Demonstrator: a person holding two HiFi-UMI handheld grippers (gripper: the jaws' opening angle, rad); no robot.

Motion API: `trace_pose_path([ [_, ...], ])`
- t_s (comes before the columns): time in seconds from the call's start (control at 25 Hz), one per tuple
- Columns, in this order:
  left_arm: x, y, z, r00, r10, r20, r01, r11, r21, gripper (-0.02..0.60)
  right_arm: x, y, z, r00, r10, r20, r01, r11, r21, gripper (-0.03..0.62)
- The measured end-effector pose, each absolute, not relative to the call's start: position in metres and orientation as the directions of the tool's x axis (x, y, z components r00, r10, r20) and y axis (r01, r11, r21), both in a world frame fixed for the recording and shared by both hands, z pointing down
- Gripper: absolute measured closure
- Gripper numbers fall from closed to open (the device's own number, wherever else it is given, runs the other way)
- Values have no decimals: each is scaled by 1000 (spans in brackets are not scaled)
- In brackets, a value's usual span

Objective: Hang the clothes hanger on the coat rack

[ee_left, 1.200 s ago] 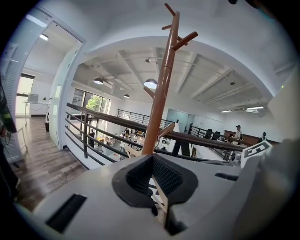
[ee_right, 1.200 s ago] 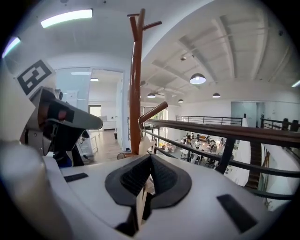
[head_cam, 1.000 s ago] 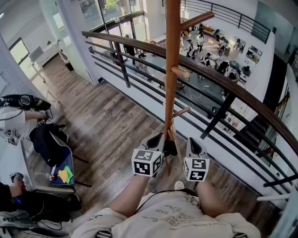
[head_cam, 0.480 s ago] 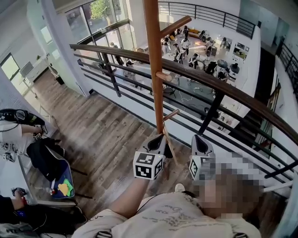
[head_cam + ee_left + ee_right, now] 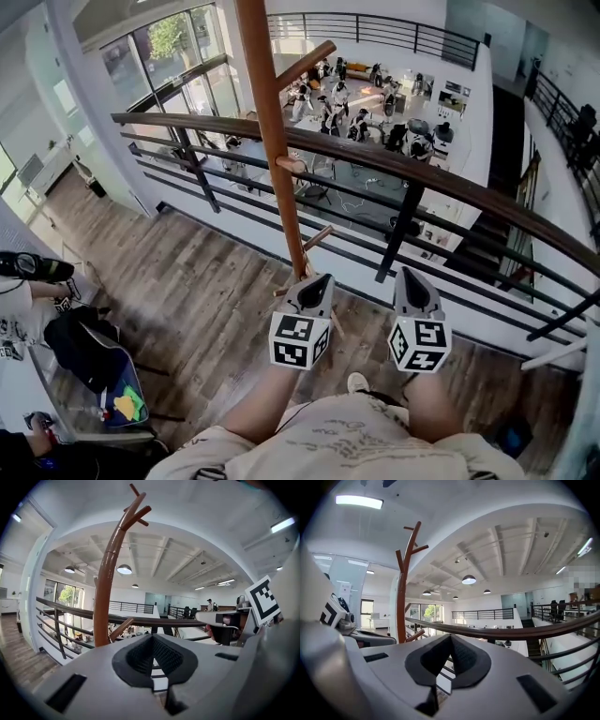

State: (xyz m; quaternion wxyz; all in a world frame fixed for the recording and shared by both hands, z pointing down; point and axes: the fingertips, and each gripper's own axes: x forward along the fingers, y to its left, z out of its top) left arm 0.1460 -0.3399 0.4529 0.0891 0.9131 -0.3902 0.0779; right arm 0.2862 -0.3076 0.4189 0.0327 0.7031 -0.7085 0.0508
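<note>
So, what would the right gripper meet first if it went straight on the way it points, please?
The right gripper would probably meet the balcony railing; the coat rack stands to its left.

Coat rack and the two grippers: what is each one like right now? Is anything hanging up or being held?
coat rack: standing upright, the pegs that show are bare.
left gripper: shut, nothing between its jaws.
right gripper: shut, nothing between its jaws.
clothes hanger: can't make one out; none on the visible pegs, none in either gripper.
</note>
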Motion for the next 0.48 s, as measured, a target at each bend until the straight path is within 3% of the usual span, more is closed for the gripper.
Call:
trace_pose_path([
  [0.48,170,-331,455,722,-658,214,-688,-716,117,578,306,-292,428,21,-992,123,-999,-26,-32,592],
])
